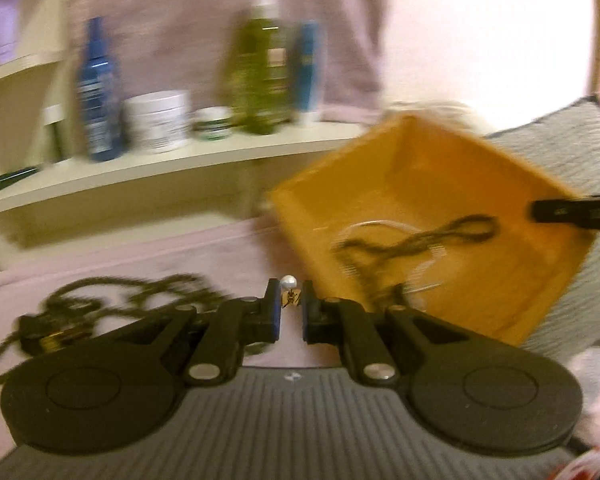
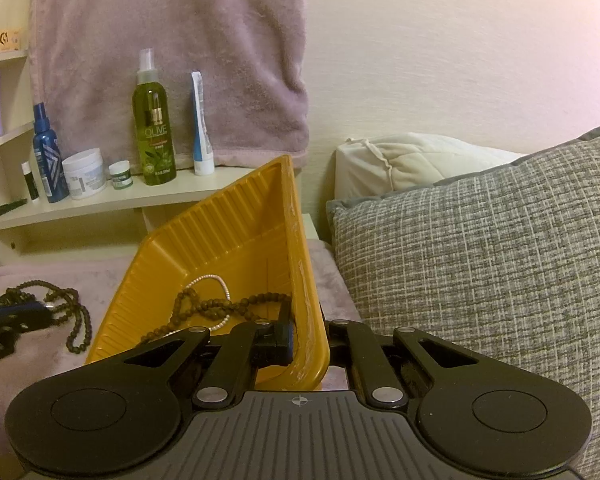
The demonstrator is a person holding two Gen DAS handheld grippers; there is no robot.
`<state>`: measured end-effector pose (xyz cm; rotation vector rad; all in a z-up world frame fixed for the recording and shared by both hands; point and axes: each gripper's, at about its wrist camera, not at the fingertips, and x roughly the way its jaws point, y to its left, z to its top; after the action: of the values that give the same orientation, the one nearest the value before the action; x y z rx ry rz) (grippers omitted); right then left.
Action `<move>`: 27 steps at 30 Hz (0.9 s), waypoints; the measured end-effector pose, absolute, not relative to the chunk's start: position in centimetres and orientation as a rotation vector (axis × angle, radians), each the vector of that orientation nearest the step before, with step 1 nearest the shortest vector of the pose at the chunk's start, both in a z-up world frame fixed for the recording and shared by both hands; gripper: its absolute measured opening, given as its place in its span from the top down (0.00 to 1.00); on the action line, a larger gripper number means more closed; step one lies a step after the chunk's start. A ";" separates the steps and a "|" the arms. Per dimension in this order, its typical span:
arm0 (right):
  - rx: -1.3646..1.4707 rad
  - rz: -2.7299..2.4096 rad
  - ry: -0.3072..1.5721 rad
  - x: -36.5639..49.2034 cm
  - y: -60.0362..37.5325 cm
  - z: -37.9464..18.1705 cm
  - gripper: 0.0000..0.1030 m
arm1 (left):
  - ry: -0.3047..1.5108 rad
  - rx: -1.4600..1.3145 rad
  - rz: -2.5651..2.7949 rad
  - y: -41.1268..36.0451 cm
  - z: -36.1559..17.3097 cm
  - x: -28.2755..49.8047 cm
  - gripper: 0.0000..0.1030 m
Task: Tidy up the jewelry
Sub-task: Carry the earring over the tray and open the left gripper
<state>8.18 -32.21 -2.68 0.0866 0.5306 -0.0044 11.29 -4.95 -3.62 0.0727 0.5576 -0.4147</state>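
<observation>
My left gripper (image 1: 290,304) is shut on a small pearl earring (image 1: 289,282), held just left of the yellow tray (image 1: 440,148). My right gripper (image 2: 309,340) is shut on the yellow tray's rim (image 2: 300,240) and holds it tilted. Inside the tray lie a dark bead necklace (image 2: 216,308) and a pale pearl strand (image 2: 214,280); both show blurred in the left wrist view (image 1: 416,240). Another dark bead necklace (image 1: 132,292) lies on the pink blanket (image 1: 204,252) at left, also in the right wrist view (image 2: 68,300). The right finger (image 1: 576,210) shows at the tray's right rim.
A shelf (image 2: 100,200) behind holds a green olive bottle (image 2: 154,128), a blue spray bottle (image 2: 48,156), white jars (image 2: 84,174) and a tube (image 2: 200,124). A grey pillow (image 2: 480,248) lies right of the tray. A dark box (image 1: 52,332) sits by the left necklace.
</observation>
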 end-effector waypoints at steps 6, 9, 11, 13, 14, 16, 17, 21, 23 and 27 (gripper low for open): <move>0.092 -0.003 0.530 8.2 -32.3 -2.7 0.93 | 0.559 0.085 -0.557 -9.7 -3.4 10.8 0.92; 0.095 -0.002 0.531 8.2 -32.3 -2.6 0.93 | 0.570 0.102 -0.592 -11.3 -3.8 10.7 0.92; 0.097 -0.002 0.531 8.2 -32.4 -2.7 0.93 | 0.578 0.110 -0.605 -12.0 -4.0 10.7 0.92; 0.099 -0.002 0.530 8.2 -32.3 -2.7 0.93 | 0.581 0.116 -0.612 -12.3 -4.1 10.7 0.91; 0.100 -0.002 0.530 8.2 -32.3 -2.7 0.93 | 0.582 0.115 -0.612 -12.4 -4.2 10.7 0.91; 0.102 -0.002 0.530 8.2 -32.3 -2.7 0.93 | 0.581 0.115 -0.606 -12.5 -4.3 10.8 0.89; 0.102 -0.002 0.530 8.2 -32.3 -2.7 0.93 | 0.581 0.113 -0.603 -12.4 -4.3 10.7 0.84; 0.103 -0.003 0.530 8.2 -32.3 -2.7 0.93 | 0.561 0.103 -0.564 -10.9 -4.0 10.4 0.83; 0.102 -0.003 0.530 8.1 -32.3 -2.7 0.93 | 0.551 0.096 -0.522 -9.5 -3.9 10.3 0.83; 0.102 -0.003 0.529 8.2 -32.2 -2.8 0.93 | 0.538 0.088 -0.421 -6.6 -3.9 10.1 0.83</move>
<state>8.18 -32.23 -2.78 0.1015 0.5295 -0.0034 10.09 -6.57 -3.92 0.0877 0.5384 -0.4208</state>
